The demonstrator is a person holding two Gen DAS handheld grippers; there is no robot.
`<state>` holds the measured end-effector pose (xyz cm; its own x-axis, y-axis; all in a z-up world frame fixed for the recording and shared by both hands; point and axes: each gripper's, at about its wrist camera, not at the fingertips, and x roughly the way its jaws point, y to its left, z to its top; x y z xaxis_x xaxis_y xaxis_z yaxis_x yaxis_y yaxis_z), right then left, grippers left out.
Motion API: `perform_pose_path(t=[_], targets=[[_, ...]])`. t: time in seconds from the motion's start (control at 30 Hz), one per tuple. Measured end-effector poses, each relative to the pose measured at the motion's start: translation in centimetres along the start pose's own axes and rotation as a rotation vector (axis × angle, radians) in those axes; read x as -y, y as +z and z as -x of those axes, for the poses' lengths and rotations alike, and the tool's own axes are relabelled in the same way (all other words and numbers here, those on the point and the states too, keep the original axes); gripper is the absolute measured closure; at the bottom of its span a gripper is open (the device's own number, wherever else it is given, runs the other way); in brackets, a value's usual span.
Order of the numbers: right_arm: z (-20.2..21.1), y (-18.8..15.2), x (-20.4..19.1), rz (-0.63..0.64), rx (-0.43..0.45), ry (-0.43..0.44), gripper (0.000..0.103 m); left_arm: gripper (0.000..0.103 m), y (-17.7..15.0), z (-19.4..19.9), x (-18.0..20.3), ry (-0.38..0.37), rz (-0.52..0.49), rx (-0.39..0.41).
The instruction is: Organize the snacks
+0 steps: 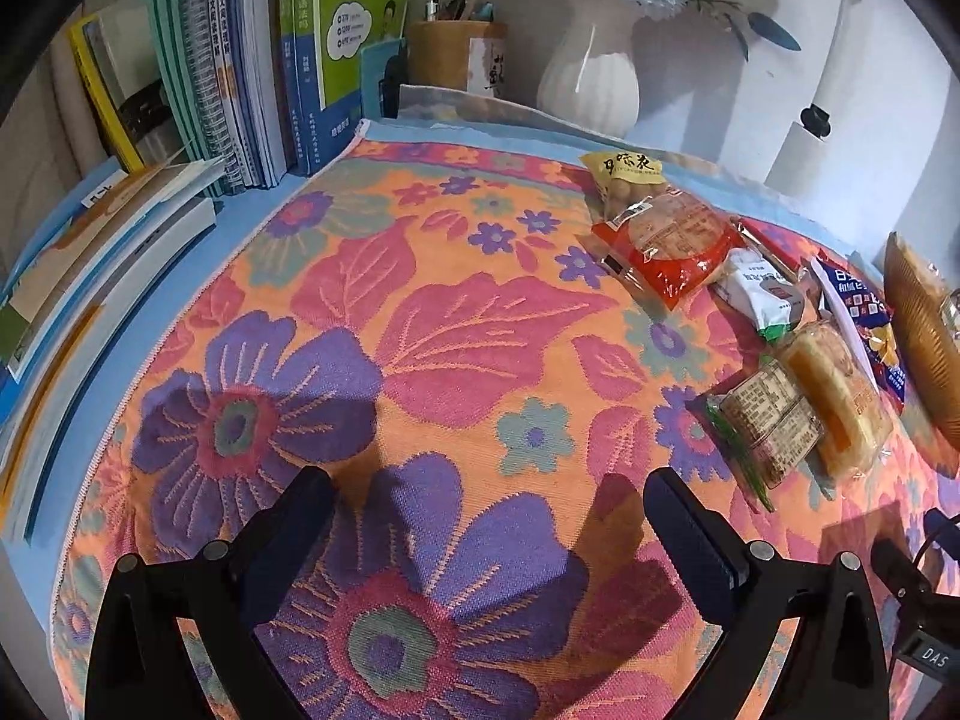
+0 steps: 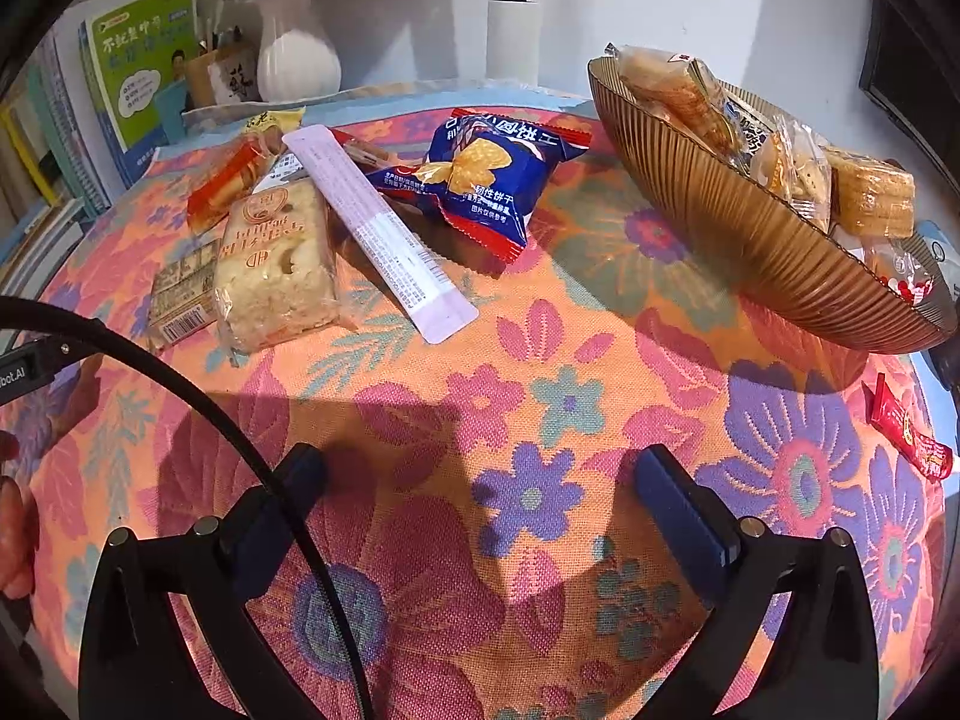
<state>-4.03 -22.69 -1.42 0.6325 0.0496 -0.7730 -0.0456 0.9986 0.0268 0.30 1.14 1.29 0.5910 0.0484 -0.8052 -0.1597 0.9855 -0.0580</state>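
With both my left gripper and right gripper spread empty, the cake, left of the bowl, looks light, crushable: pinch its wrapper seam

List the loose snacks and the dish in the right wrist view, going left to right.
Pale cake bar → long pink sachet → blue cracker packet → ribbed amber dish full of snacks → small red packet.
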Motion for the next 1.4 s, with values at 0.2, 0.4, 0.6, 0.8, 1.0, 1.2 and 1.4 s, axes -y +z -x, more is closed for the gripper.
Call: perform_pose_path(t=[0.2, 0.4, 0.6, 0.8, 1.0, 1.2, 1.4], targets=[[0.01, 0.0, 0.03, 0.0, 0.0, 0.0, 0.0, 0.0, -0.04, 0.01, 0.16, 0.01, -0.015, 0.0], [0.0, 0.0, -0.02, 0.0, 0.0, 0.0, 0.0, 0.0, 0.02, 0.01, -0.02, 0.006, -0.009, 0.003], [0.0, -0.01, -0.02, 0.0, 0.0, 0.0, 0.0, 0.0, -0.04, 0.13, -0.03, 0.016, -0.01, 0.005], [0.0, 0.0, -0.02, 0.0, 0.0, 0.0, 0.0, 0.0, -0.07, 0.23, -0.1, 0.004, -0.011, 0.005], [0.0, 0.01, -0.02, 0.001, -0.001, -0.001, 0.0, 0.0, -0.05, 0.19, -0.16, -0.004, -0.008, 0.002], [0.01, 0.01, -0.03, 0.001, -0.001, -0.001, 0.0, 0.0, -0.1, 0.3, 0.05, 0.007, -0.017, 0.008], [0.02, 0.02, -0.01, 0.001, -0.001, -0.001, 0.0, 0.0, -0.11, 0.27, -0.12, 0.007, -0.005, 0.004]])
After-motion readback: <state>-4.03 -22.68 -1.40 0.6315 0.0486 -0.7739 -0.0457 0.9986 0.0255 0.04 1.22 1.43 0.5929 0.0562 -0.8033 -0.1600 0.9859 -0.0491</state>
